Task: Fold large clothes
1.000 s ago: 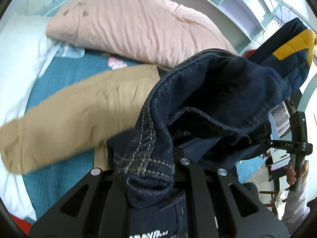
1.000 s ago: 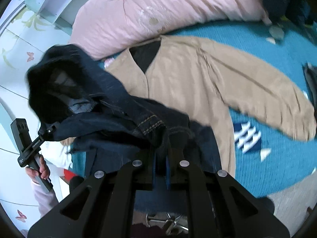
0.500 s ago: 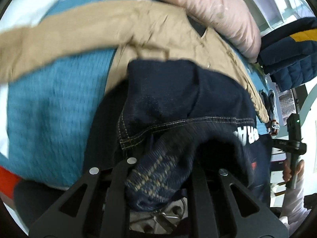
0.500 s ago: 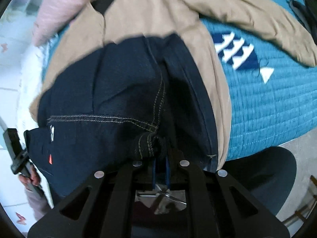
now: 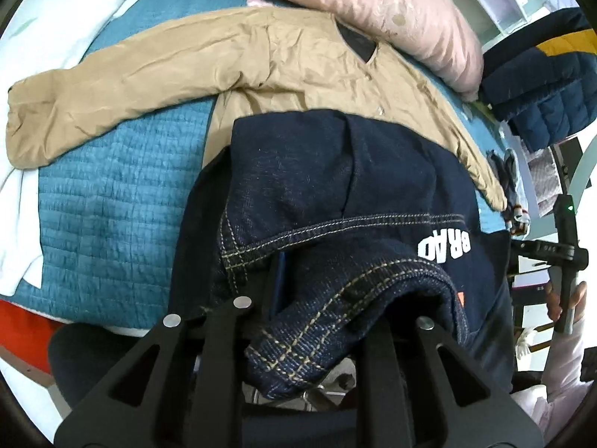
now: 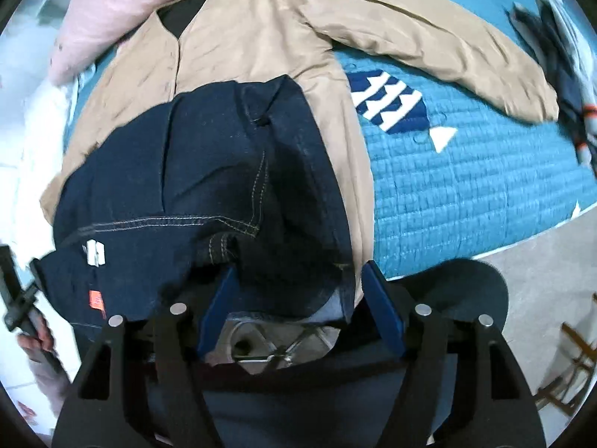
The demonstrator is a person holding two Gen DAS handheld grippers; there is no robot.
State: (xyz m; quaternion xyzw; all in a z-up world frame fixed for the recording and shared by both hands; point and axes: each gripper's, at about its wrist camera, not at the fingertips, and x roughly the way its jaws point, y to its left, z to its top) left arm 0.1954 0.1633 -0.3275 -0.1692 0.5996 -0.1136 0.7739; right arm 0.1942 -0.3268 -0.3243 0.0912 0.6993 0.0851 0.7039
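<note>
Dark blue jeans point(image 5: 328, 186) with yellow stitching lie in a folded bundle on a tan jacket point(image 5: 179, 56) at the near edge of the bed; they also show in the right wrist view point(image 6: 194, 171). My left gripper point(image 5: 317, 321) has its fingers spread with the denim waistband draped between them. My right gripper point(image 6: 298, 291) is open, blue pads point(image 6: 380, 310) apart, with the jeans' edge lying between them. The tan jacket point(image 6: 261, 26) lies spread flat on the teal quilt point(image 6: 466, 171).
A pink duvet point(image 5: 373, 3) lies at the back of the bed. A navy and yellow puffer jacket point(image 5: 541, 74) sits at the right. White sheets point(image 5: 22, 37) are on the left. Striped cloth point(image 6: 559, 37) lies at the bed's far right. Floor point(image 6: 541, 268) is beyond the quilt's edge.
The jeans came down from the air onto the tan jacket. Both grippers went from shut on the denim to open, and the bundle now rests on the bed.
</note>
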